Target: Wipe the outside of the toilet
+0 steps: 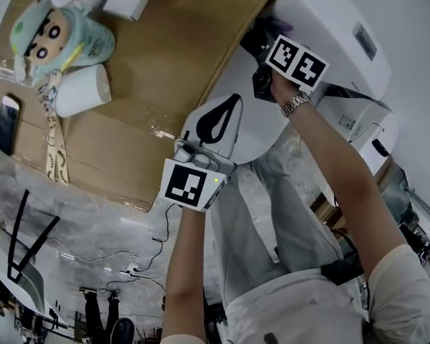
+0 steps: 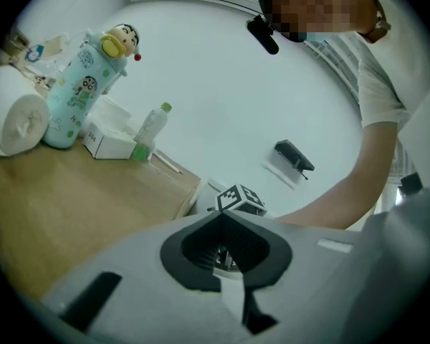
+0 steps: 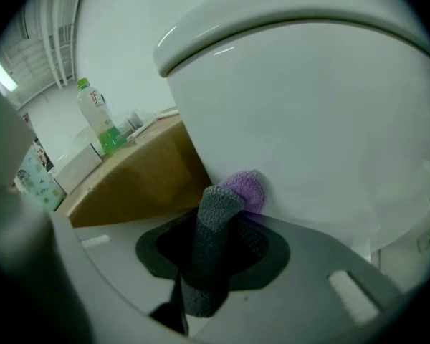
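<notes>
Right gripper presses a grey-purple cloth, half hidden between its jaws, against the toilet; left gripper closed, empty, beside cardboard.

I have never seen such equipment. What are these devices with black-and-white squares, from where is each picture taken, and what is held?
No robot: a person holds a two-jaw gripper in each hand; the squared cubes belong to them. One picture comes from a camera on the person's head; the other two from cameras on the grippers. The right gripper grips a grey and purple cloth against the white toilet. The left gripper holds nothing, jaws together. On the brown surface are a cartoon bottle, a paper roll, a green-capped bottle and a white box.
</notes>
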